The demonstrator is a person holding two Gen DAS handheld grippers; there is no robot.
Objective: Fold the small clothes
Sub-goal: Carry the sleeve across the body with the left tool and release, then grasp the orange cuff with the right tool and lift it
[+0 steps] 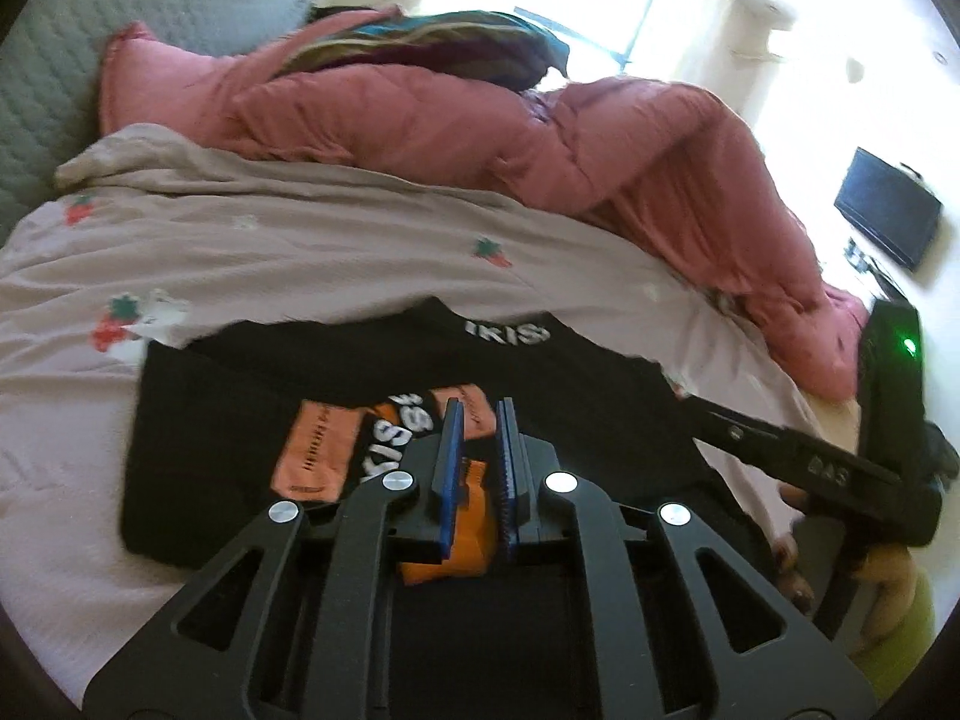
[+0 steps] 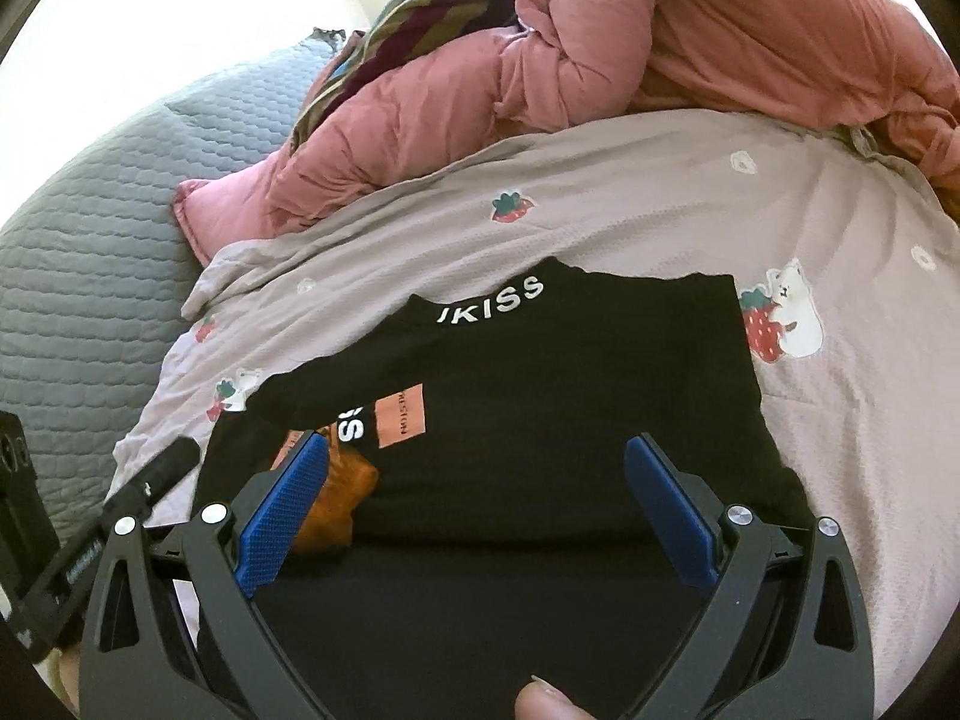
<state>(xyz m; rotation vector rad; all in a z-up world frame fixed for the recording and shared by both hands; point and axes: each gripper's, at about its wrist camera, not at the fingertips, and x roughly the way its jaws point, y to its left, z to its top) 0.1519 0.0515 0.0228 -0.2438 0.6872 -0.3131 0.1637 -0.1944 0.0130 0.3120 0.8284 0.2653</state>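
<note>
A small black shirt (image 1: 240, 420) with white lettering and orange patches lies partly folded on the bed; it also shows in the right wrist view (image 2: 570, 396). My left gripper (image 1: 480, 414) hovers over its near edge, jaws nearly closed with a narrow gap, and an orange part of the shirt (image 1: 474, 534) sits between the finger bases; no firm grip shows. My right gripper (image 2: 480, 456) is wide open and empty above the shirt's near half. The right gripper's body shows at the right of the left wrist view (image 1: 840, 468).
The shirt lies on a pale pink sheet (image 2: 840, 420) printed with strawberries. A bunched red-pink duvet (image 1: 480, 126) and a striped cloth (image 1: 432, 42) lie behind. A grey quilted cover (image 2: 78, 276) is at the left. A thumb (image 2: 546, 702) shows at the bottom.
</note>
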